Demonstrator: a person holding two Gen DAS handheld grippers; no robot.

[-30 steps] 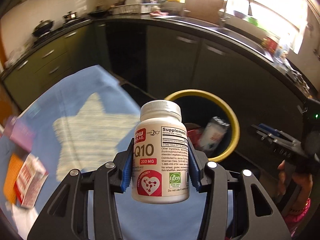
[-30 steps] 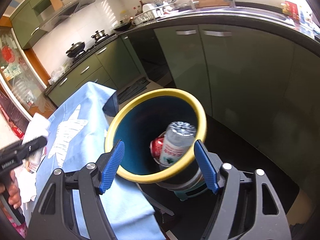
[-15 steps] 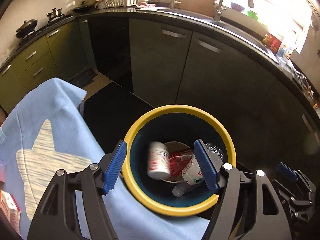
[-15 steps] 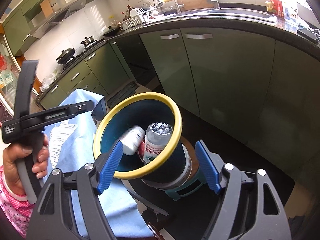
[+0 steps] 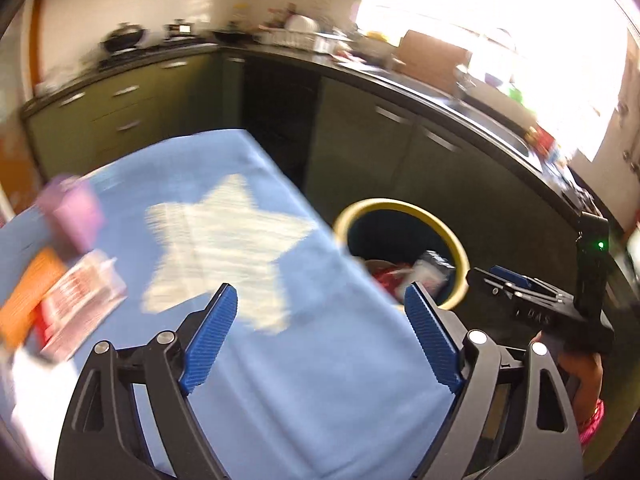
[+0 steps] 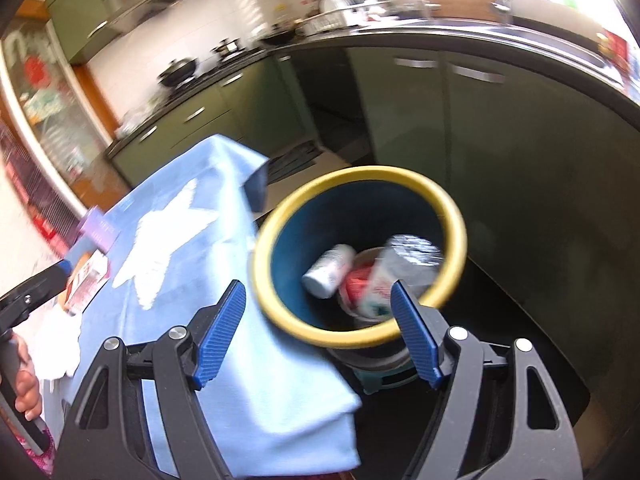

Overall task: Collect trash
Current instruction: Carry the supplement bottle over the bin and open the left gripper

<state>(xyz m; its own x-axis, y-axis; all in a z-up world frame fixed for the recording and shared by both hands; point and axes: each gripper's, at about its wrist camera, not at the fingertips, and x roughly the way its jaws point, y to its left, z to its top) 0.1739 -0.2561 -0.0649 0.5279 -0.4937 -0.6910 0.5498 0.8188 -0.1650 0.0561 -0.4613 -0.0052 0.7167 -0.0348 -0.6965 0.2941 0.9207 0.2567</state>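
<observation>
Trash [image 6: 328, 270] binned; kitchen [image 5: 120, 112], apparently.

1. Left gripper [image 5: 320, 312]: jaws wide and opening, nothing between them. Blue ribbed pads [image 5: 210, 340] face each other across the gap. Points forward and down.
2. Right gripper [image 6: 318, 320]: jaws apart, nothing between the pads [image 6: 224, 332]. Also points forward and down.
3. Left wrist view: right gripper shows at the right edge, side-on, black body with a green light. Right hand [image 5: 582, 384] grips its handle from below; pink sleeve at the wrist.
4. Right wrist view: left gripper's black body enters at the left edge. Left hand [image 6: 24, 380] is wrapped round its handle, fingers curled; pink sleeve below.
5. Both views blurred.
</observation>
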